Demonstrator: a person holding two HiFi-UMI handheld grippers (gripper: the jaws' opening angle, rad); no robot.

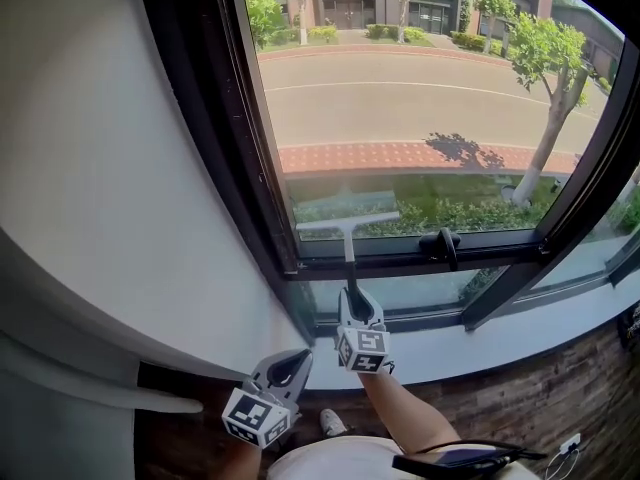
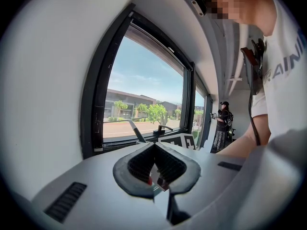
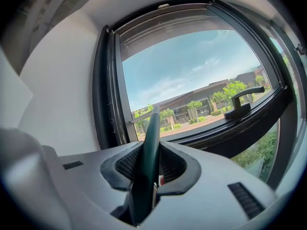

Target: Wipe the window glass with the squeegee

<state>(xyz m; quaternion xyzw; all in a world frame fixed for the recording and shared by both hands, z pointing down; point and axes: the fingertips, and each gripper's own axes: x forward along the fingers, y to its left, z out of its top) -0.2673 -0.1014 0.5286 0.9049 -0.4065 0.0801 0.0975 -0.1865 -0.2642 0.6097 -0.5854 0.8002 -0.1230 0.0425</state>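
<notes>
The squeegee point(image 1: 347, 224) has its pale blade flat against the bottom of the window glass point(image 1: 420, 98), near the left side of the frame. Its dark handle runs down into my right gripper point(image 1: 356, 306), which is shut on it. In the right gripper view the dark green handle point(image 3: 147, 162) stands between the jaws and the blade point(image 3: 143, 118) lies across the pane's low left corner. My left gripper point(image 1: 291, 366) hangs lower and to the left, away from the glass, shut on nothing. In the left gripper view, my left gripper point(image 2: 154, 161) has its pads together, with the squeegee point(image 2: 136, 130) beyond.
A black window handle point(image 1: 443, 244) sits on the lower frame, right of the squeegee. A white wall point(image 1: 110, 168) borders the window on the left and a pale sill point(image 1: 500, 353) runs below. A person point(image 2: 223, 126) stands far off along the windows.
</notes>
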